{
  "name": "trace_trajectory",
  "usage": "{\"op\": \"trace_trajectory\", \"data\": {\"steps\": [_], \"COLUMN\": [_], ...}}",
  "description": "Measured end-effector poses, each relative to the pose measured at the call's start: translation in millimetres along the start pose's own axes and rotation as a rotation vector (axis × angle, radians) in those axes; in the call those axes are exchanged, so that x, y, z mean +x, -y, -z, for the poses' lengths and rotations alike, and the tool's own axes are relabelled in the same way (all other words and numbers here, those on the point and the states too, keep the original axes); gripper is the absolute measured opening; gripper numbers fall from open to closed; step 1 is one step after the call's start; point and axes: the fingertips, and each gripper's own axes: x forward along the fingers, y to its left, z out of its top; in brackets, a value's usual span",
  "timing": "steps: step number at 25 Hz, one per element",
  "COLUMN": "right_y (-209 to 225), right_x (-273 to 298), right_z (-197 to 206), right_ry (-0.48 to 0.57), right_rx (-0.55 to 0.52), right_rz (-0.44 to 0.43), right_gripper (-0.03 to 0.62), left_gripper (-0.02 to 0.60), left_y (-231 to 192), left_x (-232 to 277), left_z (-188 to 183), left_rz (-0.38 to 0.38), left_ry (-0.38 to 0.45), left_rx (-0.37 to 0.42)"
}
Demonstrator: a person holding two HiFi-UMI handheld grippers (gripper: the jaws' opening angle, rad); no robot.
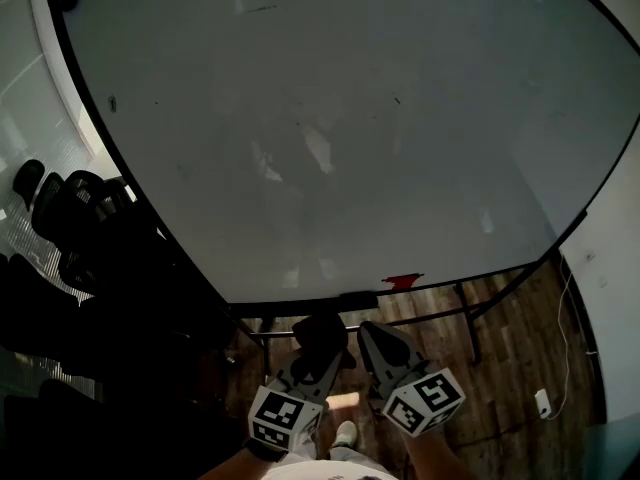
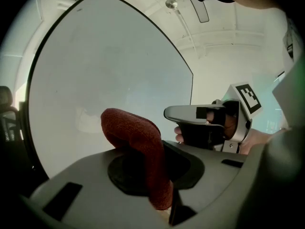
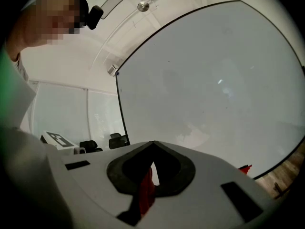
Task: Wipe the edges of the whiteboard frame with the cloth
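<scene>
The whiteboard [image 1: 350, 118] fills most of the head view, with its black frame [image 1: 290, 303] curving along the bottom. Both grippers are low, below that bottom edge. My left gripper [image 1: 322, 340] is shut on a rust-red cloth [image 2: 138, 147] that bulges up out of its jaws; the cloth [image 1: 320, 330] looks dark from above. Close beside it on the right, my right gripper [image 1: 372, 336] has its jaw tips together. In the right gripper view a thin red sliver [image 3: 147, 191] shows low between those jaws [image 3: 152, 149]; what it is I cannot tell.
A small red object [image 1: 403, 281] sits at the board's bottom edge. Dark office chairs [image 1: 70, 218] crowd the left side. The board's stand legs [image 1: 470, 318] rise from a wooden floor [image 1: 510, 368]. A white plug and cable [image 1: 543, 401] lie at the right wall.
</scene>
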Motion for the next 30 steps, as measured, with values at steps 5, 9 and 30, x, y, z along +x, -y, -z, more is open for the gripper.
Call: {"op": "trace_trajectory", "data": {"steps": [5,9,30], "right_y": [-0.6,-1.0,-0.6], "right_x": [-8.7,-15.2,-23.9], "right_z": [-15.5,-20.1,-35.0], "right_ry": [0.007,-0.005,0.023], "right_rx": [-0.033,-0.053,-0.067], "right_rz": [0.007,0.012,-0.021], "right_gripper": [0.003,0.002,0.002], "left_gripper": [0.071,0.071,0.071], "left_y": [0.7,8.5,24.3], "left_x": [-7.6,-9.9,-6.5], "left_z": [-17.0,-26.5,-48.3], "left_rz": [-0.025,-0.023,-0.023], "left_ry": [0.015,0.029,0.06], "left_rx": [0.003,0.009,0.054]}}
